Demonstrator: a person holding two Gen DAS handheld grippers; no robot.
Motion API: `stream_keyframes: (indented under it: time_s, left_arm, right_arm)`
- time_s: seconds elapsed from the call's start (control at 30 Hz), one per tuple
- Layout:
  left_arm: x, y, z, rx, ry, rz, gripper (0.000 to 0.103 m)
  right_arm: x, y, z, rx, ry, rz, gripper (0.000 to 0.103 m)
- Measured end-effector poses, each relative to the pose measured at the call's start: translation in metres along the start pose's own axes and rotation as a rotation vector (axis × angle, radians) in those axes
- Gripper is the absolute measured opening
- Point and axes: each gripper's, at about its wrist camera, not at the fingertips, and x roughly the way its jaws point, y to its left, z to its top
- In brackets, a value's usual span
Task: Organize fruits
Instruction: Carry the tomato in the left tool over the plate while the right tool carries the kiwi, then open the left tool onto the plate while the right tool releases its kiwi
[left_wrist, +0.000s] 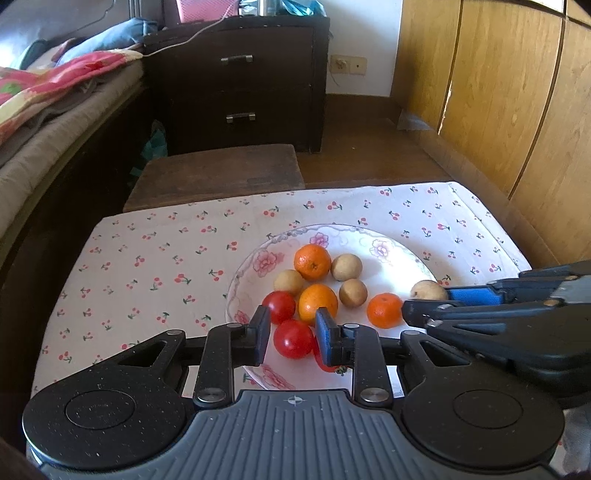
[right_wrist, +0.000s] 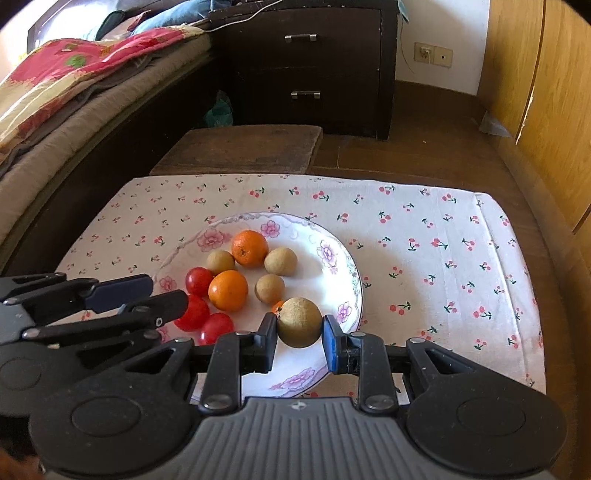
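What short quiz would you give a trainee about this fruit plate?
1. How many oranges lie on the plate?
2. True or false: the right fingers hold an orange.
3. Between the left fingers sits: A) a tomato, B) an orange, C) nothing.

Key: 1. Three. 2. False, they hold a brown fruit. 3. A.
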Motion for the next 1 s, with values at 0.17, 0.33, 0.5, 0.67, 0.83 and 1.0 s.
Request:
stream_keyframes:
  time_s: [0.17,0.33,0.5,0.67,0.83,1.0]
  left_arm:
    - [0.0016,-0.0002,-0.002,-0.002,0.008,0.004,0.037]
    - [0.0011,0.0002,-0.0021,-0.001,0.004,0.011,0.038]
    - [0.0004,0.0003,-0.0023,0.003,0.0,0.022,0.039]
    - [0.0004,0.0003,-0.0021,0.0,-0.002,0.025,0.039]
    - [0.0007,-0.0009,-0.0023,0.005,-0.004,0.03,0.04]
    - [0.0,0.0011,-0.0024,-0.003,-0.007,0.033,0.041]
  right_arm:
    - [0.0036,-0.0003,0.0002,0.002,0.0,-0.001,0.028]
    - [0.004,0.0021,-0.0004,-0.003,0.001,0.0,0.028]
    - [0.0033,0.0038,0.0001,-0.009,-0.004,-0.001,0.03]
    - [0.0028,0.0026,0.0005,-0.001,-0.006,-0.006,0.034]
    - [-0.0014,0.0018,0.0012,0.005,-0.019,-0.006,0.035]
    - [-0.0048,0.0028,0.0005,0.003,-0.027,-0.006,0.036]
